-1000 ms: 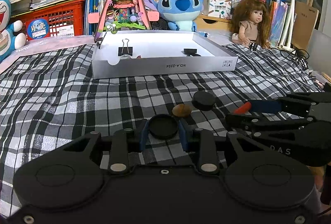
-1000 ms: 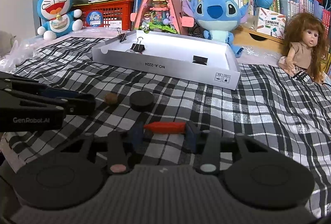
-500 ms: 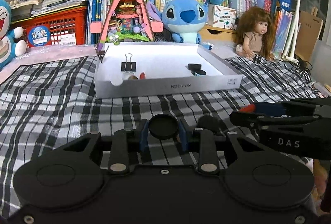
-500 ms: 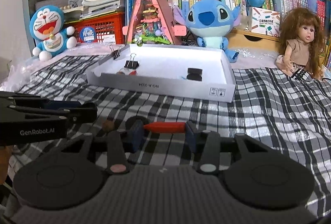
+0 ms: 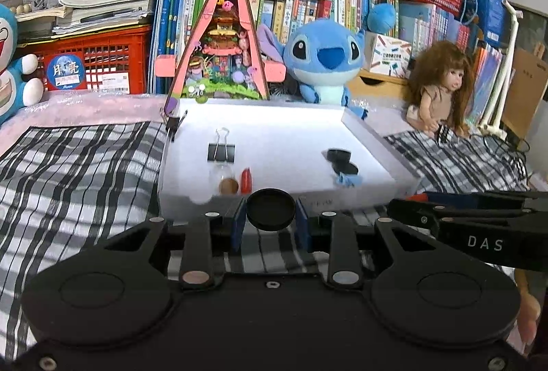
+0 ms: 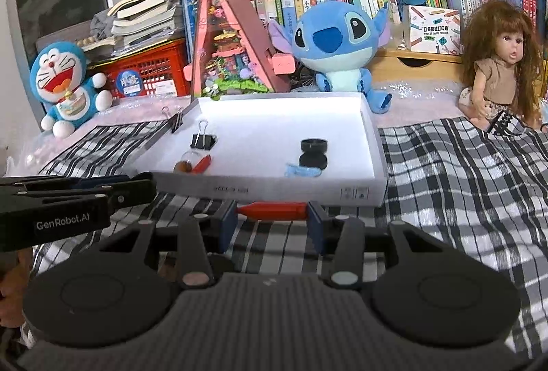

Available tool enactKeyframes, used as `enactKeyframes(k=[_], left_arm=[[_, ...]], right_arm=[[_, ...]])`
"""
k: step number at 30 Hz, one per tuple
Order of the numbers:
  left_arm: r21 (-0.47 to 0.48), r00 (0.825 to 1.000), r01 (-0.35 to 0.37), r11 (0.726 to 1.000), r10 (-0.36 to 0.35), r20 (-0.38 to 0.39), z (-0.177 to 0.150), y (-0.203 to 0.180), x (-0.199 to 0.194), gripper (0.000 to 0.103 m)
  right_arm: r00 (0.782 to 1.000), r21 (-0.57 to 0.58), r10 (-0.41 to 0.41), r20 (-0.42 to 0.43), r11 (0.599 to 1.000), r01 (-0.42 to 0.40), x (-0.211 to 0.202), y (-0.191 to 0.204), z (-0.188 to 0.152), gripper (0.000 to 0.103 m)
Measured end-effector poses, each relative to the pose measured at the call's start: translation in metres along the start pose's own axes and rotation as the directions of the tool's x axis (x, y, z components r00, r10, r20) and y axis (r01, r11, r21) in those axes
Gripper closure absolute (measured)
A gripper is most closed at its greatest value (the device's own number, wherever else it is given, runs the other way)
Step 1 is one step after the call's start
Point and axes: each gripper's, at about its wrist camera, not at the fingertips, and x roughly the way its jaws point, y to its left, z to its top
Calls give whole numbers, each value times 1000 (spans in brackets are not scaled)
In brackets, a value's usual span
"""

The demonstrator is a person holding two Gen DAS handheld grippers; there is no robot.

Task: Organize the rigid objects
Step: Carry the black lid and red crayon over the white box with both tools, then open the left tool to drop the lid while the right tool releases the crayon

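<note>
Your left tongs (image 5: 270, 220) are clenched on a round black plastic cap (image 5: 270, 209), held just short of the near wall of the shallow white cardboard box (image 5: 376, 138). Your right tongs (image 6: 272, 222) grip a red crayon-like stick (image 6: 272, 209) crosswise, above the black-and-white checked cloth (image 6: 462, 172) near the same wall. Inside the box lie a black binder clip (image 5: 221, 150), a small brown bead (image 5: 228, 186), another red stick (image 5: 246, 181) and two black caps (image 5: 340, 162).

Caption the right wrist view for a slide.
Right gripper clamps a red crayon-like stick endwise before the white tray, left gripper alongside.
</note>
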Motion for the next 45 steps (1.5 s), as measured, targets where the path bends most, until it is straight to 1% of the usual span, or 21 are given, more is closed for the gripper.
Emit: enactKeyframes(k=[7, 13, 18, 24, 29, 34, 37, 39, 42, 45], left_arm=[[-10, 1000, 13, 1000, -14, -23, 24, 4, 24, 74], [-61, 998, 2, 998, -6, -62, 48, 17, 52, 74], [-81, 997, -20, 997, 14, -72, 70, 24, 79, 74], [-108, 996, -37, 994, 27, -91, 89, 31, 117, 73], [-125, 992, -68, 990, 53, -115, 92, 36, 144, 73], [-93, 990, -86, 992, 75, -118, 96, 38, 158, 73], [-96, 989, -103, 990, 91, -121, 97, 41, 166, 73], [-97, 987, -114, 989, 101, -127, 95, 42, 170, 73], [-58, 983, -140, 988, 132, -127, 92, 38, 176, 73], [-50, 982, -142, 989, 135, -134, 89, 38, 179, 73]], right_arm=[[999, 73, 25, -41, 997, -22, 21, -13, 22, 54], [996, 149, 34, -83, 989, -21, 45, -25, 48, 54], [994, 158, 37, -102, 987, -20, 68, -30, 69, 54], [993, 167, 12, -115, 986, 7, 97, -38, 88, 54], [992, 166, -13, -126, 985, 34, 120, -43, 97, 54], [990, 185, -13, -137, 982, 39, 138, -46, 101, 54], [989, 178, -29, -145, 983, 55, 147, -48, 103, 54], [988, 175, -34, -148, 983, 60, 151, -49, 103, 54], [987, 181, -38, -156, 981, 67, 159, -52, 102, 54], [985, 158, -49, -168, 985, 76, 167, -52, 101, 54]])
